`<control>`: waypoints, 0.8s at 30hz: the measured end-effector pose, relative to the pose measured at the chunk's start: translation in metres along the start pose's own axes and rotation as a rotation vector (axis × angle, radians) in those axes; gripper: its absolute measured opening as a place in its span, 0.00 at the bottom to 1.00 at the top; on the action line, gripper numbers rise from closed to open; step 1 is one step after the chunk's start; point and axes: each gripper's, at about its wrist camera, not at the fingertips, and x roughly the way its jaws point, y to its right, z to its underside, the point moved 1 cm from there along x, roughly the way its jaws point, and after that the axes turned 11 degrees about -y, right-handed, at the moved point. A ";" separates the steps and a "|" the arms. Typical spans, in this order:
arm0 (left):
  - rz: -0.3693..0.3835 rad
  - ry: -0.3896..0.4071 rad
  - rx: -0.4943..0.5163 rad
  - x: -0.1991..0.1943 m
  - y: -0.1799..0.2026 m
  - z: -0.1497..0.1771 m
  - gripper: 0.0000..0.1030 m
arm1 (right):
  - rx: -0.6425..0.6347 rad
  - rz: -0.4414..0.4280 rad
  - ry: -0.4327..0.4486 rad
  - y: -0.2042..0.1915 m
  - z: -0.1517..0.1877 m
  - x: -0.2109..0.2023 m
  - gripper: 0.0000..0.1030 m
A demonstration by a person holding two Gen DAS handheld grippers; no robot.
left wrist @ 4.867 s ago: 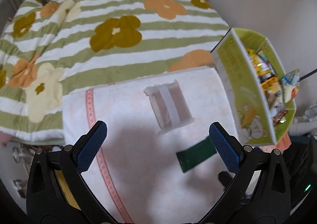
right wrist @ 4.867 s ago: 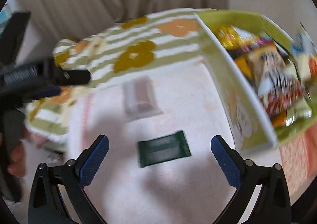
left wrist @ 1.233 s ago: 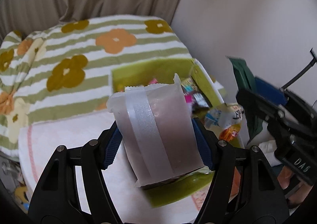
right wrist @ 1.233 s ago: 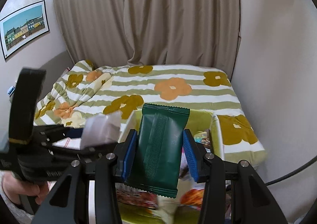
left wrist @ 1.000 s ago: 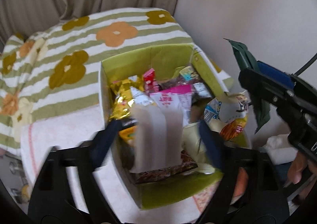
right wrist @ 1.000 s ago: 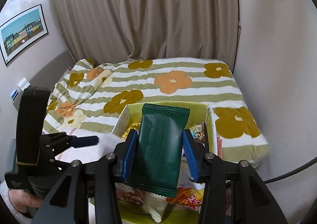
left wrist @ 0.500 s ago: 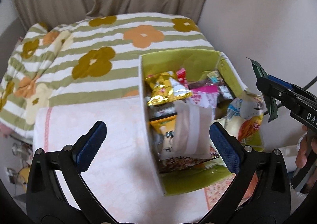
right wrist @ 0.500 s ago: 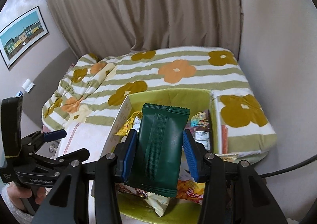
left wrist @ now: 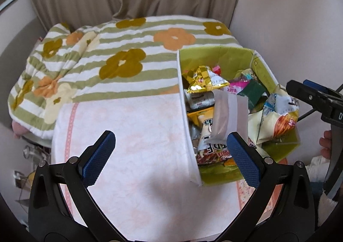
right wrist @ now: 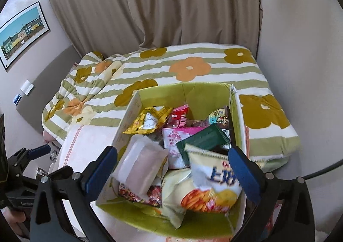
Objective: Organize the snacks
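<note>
Snack packets lay piled in a green cardboard box (left wrist: 216, 57) on a pink tablecloth (left wrist: 133, 126).

From the left wrist, the left gripper (left wrist: 170, 157) stood wide and empty over the cloth, beside the box holding a translucent wafer packet (left wrist: 230, 113) and a dark green packet (left wrist: 251, 92). From the right wrist, the right gripper (right wrist: 173, 172) was opening, nothing pinched, above the box; the dark green packet (right wrist: 202, 139) lay tilted among chip bags.

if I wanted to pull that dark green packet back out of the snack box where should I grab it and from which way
Probably from above. The dark green packet lies tilted on top of the other snacks in the green box, its long edges exposed. Pinch it across its narrow width near the raised upper end; the lower end sits against the chip bag.
</note>
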 end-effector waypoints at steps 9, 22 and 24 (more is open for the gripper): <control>-0.010 0.213 0.036 -0.100 -0.021 0.027 1.00 | -0.024 0.073 0.185 -0.060 0.034 -0.089 1.00; -0.045 0.447 -0.025 -0.193 -0.064 0.122 1.00 | 0.000 0.166 0.363 -0.132 0.120 -0.158 1.00; -0.041 0.457 -0.035 -0.196 -0.068 0.130 1.00 | 0.004 0.164 0.366 -0.136 0.127 -0.159 1.00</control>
